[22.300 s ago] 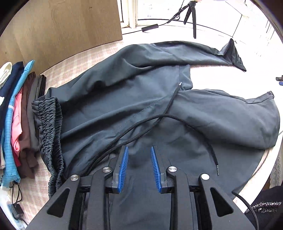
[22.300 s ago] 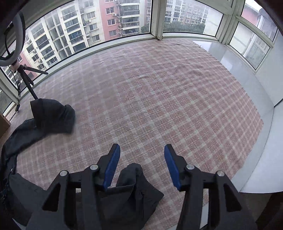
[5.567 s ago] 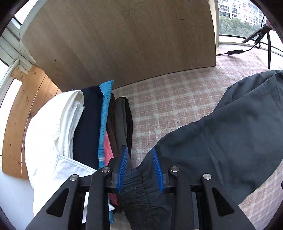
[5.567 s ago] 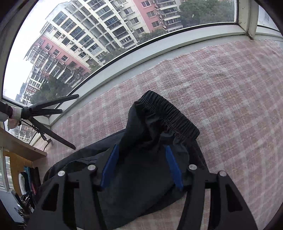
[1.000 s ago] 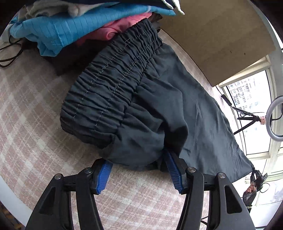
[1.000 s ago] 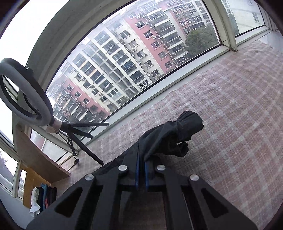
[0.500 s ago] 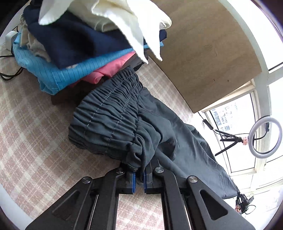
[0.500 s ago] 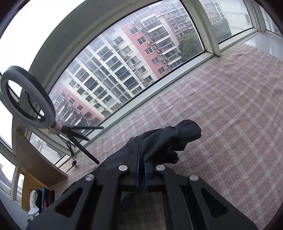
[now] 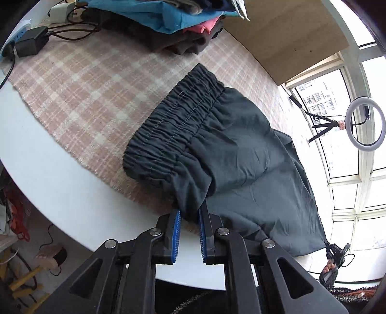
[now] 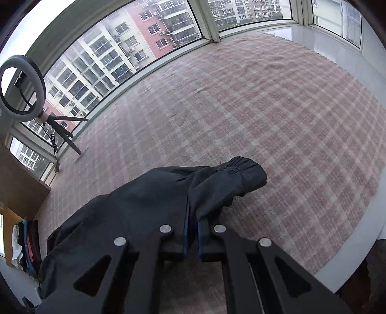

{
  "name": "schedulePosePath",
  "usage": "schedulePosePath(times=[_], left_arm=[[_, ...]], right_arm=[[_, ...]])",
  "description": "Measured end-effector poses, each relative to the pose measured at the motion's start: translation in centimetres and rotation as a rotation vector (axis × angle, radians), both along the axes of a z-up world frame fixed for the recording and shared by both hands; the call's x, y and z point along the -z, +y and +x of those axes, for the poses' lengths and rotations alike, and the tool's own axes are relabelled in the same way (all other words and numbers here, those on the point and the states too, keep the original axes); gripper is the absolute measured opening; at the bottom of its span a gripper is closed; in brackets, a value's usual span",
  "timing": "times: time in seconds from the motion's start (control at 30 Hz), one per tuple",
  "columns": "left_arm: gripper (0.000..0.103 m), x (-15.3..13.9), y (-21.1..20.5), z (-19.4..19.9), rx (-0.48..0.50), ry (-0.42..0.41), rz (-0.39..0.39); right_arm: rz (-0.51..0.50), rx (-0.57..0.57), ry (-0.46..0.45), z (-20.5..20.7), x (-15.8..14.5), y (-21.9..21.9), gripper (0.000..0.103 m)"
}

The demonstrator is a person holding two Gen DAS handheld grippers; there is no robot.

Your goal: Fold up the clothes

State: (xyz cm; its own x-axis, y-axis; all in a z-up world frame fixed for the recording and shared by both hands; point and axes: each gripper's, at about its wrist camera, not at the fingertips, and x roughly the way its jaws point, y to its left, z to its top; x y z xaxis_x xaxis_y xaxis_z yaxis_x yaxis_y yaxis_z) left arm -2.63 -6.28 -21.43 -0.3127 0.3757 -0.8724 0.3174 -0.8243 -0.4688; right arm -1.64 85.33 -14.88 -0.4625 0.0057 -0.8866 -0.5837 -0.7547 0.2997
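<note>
A pink plaid cloth [image 9: 79, 79] is covering the table. On it, dark grey trousers [image 9: 241, 154] are lying; the left gripper [image 9: 189, 218] is pinching fabric beside their waistband, the right gripper [image 10: 191, 221] is clamping near the cuff [image 10: 243, 169]. Beyond the waistband, stacked clothes [image 9: 168, 19] are resting

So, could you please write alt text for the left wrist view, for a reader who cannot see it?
The left gripper, seen from behind its blue-padded fingers, pinches dark grey trousers just below their gathered elastic waistband on a pink plaid cloth. A pile of folded clothes lies beyond.
</note>
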Motion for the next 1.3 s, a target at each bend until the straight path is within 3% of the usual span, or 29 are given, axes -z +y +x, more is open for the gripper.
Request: schedulePosePath(times=[0.07,0.13,0.23,0.27,0.33,0.5,0.63,0.77,0.9,1.0,1.1,1.2,1.3], left_arm=[[0.018,-1.6,-1.2,0.9,0.004,0.001,-0.088],[0.022,-3.5,-2.5,0.5,0.007,0.046,-0.13],[0.037,-5.7,-3.5,-1.1,0.055,0.124,-0.181],[0.037,-6.0,-3.0,-2.3,0.09,0.146,-0.194],[0.037,-6.3,-1.0,-5.4,0.171,0.183,-0.212],[0.037,-6.6,6.0,-11.7,0.407,0.267,-0.223],[0.039,-5.3,12.9,-15.6,0.634,0.274,-0.307],[0.04,-3.4,16.3,-18.1,0.736,0.242,-0.352],[0.041,-4.1,13.8,-17.7,0.687,0.242,-0.335],[0.05,-4.6,8.7,-15.8,0.571,0.233,-0.332],[0.052,-4.4,3.0,-13.7,0.428,0.21,-0.32],[0.054,-3.3,-1.3,-12.4,0.317,0.18,-0.272],[0.055,-1.8,-2.5,-12.7,0.302,0.165,-0.202]], right_arm=[[-0.036,0.028,-0.041,1.4,1.0,0.7,0.005],[-0.013,0.022,-0.041,2.2,0.1,0.3,0.007],[0.121,-0.059,-0.073,1.3,-2.1,-2.0,0.018],[0.158,-0.083,-0.066,0.7,-3.0,-2.5,0.024],[0.183,-0.092,-0.043,-1.1,-3.9,-2.8,0.028],[0.225,-0.109,-0.13,-5.0,-3.4,-2.8,0.028],[0.283,-0.135,-0.056,-3.6,-6.8,-4.7,0.028],[0.279,-0.204,0.013,-2.6,-9.5,-8.0,0.031],[0.232,-0.421,0.034,-5.8,-8.1,-17.3,0.031],[0.194,-0.596,0.043,-8.6,-6.7,-24.8,0.031],[0.155,-0.771,0.052,-11.4,-5.4,-32.2,0.031],[0.115,-0.946,0.062,-14.2,-4.0,-39.7,0.031],[0.072,-1.12,0.071,-17.0,-2.6,-47.1,0.031]])
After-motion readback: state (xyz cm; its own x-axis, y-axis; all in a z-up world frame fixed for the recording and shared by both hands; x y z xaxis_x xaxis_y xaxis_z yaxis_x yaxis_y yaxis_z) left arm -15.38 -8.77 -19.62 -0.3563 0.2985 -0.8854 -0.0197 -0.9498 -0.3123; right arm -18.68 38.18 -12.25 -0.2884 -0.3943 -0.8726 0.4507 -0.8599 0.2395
